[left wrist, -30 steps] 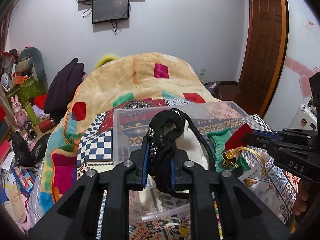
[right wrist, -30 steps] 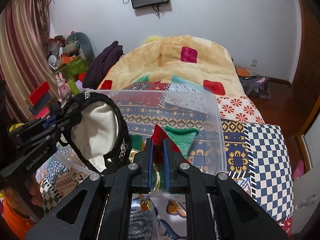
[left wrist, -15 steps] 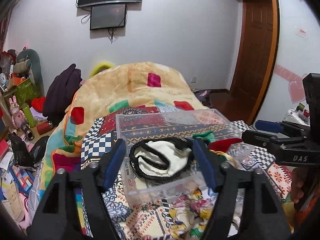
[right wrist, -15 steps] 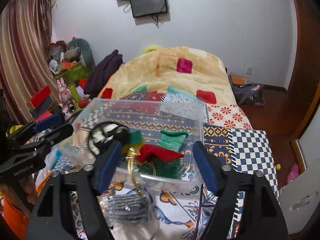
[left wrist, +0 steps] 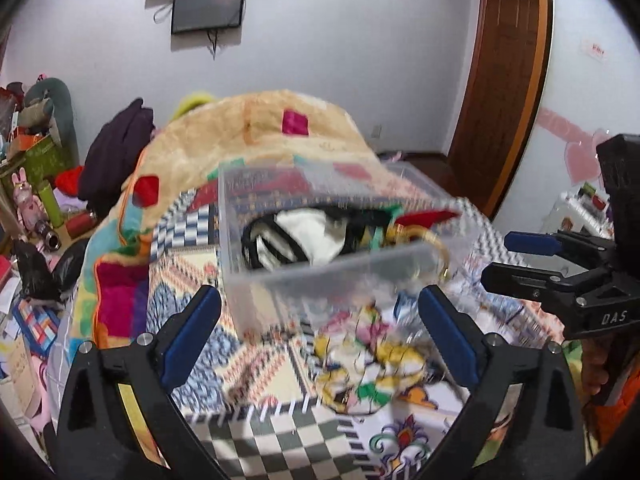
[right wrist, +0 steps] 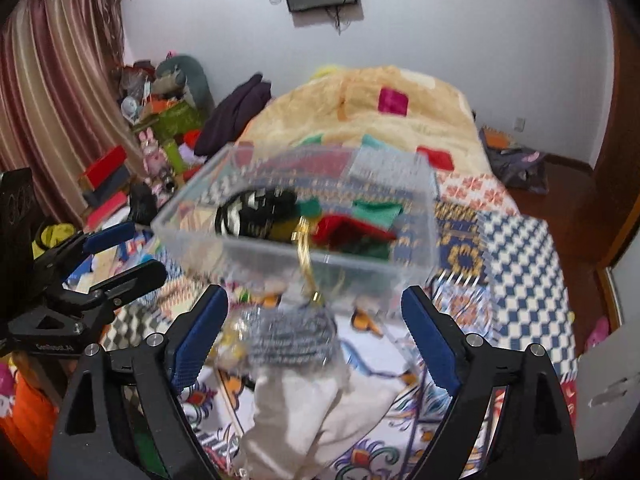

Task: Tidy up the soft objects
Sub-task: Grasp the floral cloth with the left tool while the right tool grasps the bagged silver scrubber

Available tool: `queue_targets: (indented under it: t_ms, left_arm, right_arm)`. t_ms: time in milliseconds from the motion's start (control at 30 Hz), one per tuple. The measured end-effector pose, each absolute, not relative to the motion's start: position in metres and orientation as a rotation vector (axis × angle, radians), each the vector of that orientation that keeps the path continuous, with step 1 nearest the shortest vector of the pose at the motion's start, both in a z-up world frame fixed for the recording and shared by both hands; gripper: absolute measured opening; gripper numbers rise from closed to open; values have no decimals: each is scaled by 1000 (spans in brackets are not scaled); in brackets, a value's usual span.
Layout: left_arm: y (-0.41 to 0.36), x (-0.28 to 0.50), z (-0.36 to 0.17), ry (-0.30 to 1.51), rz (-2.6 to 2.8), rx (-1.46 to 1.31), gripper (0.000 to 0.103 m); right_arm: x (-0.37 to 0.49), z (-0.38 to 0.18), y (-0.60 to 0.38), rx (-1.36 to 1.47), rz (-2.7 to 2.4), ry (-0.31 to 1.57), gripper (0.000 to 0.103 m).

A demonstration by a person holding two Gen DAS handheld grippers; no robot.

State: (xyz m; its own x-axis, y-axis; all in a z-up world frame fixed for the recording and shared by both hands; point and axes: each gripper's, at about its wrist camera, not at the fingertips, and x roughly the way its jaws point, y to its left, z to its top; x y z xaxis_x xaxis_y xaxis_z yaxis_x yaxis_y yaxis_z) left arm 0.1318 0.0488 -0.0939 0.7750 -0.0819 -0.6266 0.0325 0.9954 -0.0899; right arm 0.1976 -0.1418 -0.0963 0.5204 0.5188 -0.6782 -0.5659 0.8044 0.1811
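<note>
A clear plastic bin (left wrist: 320, 280) stands on the bed; it also shows in the right wrist view (right wrist: 280, 248). In it lie a black-and-white pouch (left wrist: 304, 232) and red and green knit pieces (right wrist: 360, 228) with a gold cord (right wrist: 305, 256) hanging over the near wall. My left gripper (left wrist: 318, 340) is open and empty, in front of the bin, above a colourful cloth (left wrist: 368, 364). My right gripper (right wrist: 314, 340) is open and empty, above a grey striped cloth (right wrist: 292, 340) and a beige cloth (right wrist: 312, 412).
The bed has a patchwork quilt (right wrist: 516, 248) and a tan blanket (left wrist: 256, 128) behind the bin. Cluttered boxes and toys (right wrist: 156, 136) stand at the left. A wooden door (left wrist: 500, 64) is at the right.
Both grippers opened and let go of the pouch and the red piece, which now lie in the bin. Both grippers have drawn back toward the near side.
</note>
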Motion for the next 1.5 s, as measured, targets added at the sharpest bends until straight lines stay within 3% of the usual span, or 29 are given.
queue_targets:
  t_ms: [267, 400, 467, 700, 833, 1000, 1500]
  left_arm:
    - [51, 134, -132, 779, -50, -142, 100]
    - [43, 140, -145, 826, -68, -116, 79]
    - [38, 140, -148, 833, -74, -111, 77]
    - [32, 143, -154, 852, -102, -114, 53]
    - [30, 141, -156, 852, -118, -113, 31]
    - [32, 138, -157, 854, -132, -113, 13]
    - [35, 98, -97, 682, -138, -88, 10]
  right_arm:
    - [197, -124, -130, -80, 672, 867, 87]
    - [198, -135, -124, -92, 688, 899, 87]
    - [199, -136, -124, -86, 695, 907, 83]
    - [198, -142, -118, -85, 728, 936, 57]
    - [194, -140, -114, -112, 717, 910, 47]
    - [193, -135, -117, -123, 714, 880, 40]
    - [169, -85, -133, -109, 757, 715, 38]
